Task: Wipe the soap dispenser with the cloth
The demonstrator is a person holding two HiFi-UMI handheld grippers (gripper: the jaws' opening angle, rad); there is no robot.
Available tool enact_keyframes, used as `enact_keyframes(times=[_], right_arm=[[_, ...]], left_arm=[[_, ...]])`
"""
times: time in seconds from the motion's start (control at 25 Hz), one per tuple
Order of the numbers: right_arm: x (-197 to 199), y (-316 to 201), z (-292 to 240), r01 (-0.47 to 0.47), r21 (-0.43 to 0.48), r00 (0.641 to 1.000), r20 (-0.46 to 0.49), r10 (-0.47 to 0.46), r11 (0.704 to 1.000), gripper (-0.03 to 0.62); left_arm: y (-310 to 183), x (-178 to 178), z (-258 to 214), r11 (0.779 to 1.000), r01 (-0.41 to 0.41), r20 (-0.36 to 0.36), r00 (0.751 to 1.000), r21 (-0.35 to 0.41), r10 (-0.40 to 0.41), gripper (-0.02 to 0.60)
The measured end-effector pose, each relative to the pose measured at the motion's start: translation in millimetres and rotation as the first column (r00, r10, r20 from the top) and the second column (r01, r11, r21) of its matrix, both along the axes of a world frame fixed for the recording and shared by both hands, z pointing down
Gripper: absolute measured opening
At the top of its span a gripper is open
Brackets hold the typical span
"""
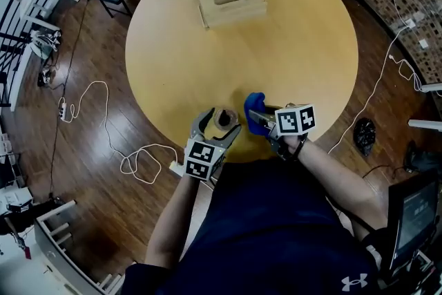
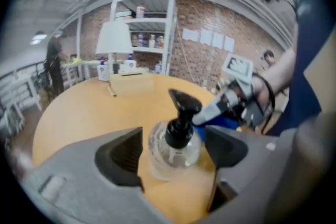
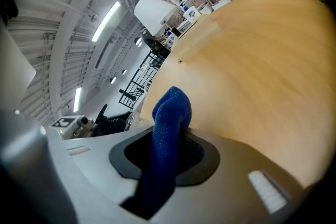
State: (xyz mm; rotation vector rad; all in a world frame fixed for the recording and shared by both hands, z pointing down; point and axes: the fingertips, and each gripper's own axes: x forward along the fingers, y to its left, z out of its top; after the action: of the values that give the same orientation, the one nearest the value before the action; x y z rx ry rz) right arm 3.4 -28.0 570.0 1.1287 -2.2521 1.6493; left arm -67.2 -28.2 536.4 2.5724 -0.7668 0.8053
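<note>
The left gripper point(image 1: 219, 125) is standing with jaws apart around the soap dispenser point(image 2: 176, 141) near the table point(image 1: 297, 45) edge, not pressing it, probably to steady it; the right gripper point(image 3: 167, 153) is pinching the blue cloth point(image 3: 170, 110) just beside, ready for wiping.

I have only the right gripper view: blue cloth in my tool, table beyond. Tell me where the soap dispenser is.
Observer: The soap dispenser stands upright by the near edge of the table, between the jaws of the left tool.
Operator: Say whether that tool grips it.
Observer: No. The left gripper view shows its jaws apart, with table showing beside the dispenser.
Operator: Give my cloth's place relative to it.
Observer: In the head view the cloth, held in the right tool, sits just right of the dispenser and is not touching it, as far as I can tell.
</note>
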Motion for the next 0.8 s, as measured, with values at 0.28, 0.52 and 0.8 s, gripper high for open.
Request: enact_keyframes(times=[0.28,0.52,0.8], right_arm=[[-7.6,-7.2,7.8,0.020,0.020,1.000,-0.017,-0.019,1.000,0.094],[-16.7,-11.0,1.1,0.046,0.061,0.999,-0.011,-0.046,0.997,0.094],[-49.6,-35.2,-41.8,-0.015,0.199,0.977,0.210,-0.027,0.980,0.094]], left_arm=[[-6.3,1.7,4.7,0.983,0.172,0.199,0.967,-0.067,-0.156,0.367],[-0.9,-1.3,9.6,0.997,-0.034,0.164,0.985,-0.074,0.046,0.334],[2.8,-11.6,0.2,0.966,-0.257,0.238,0.937,-0.029,0.257,0.339]])
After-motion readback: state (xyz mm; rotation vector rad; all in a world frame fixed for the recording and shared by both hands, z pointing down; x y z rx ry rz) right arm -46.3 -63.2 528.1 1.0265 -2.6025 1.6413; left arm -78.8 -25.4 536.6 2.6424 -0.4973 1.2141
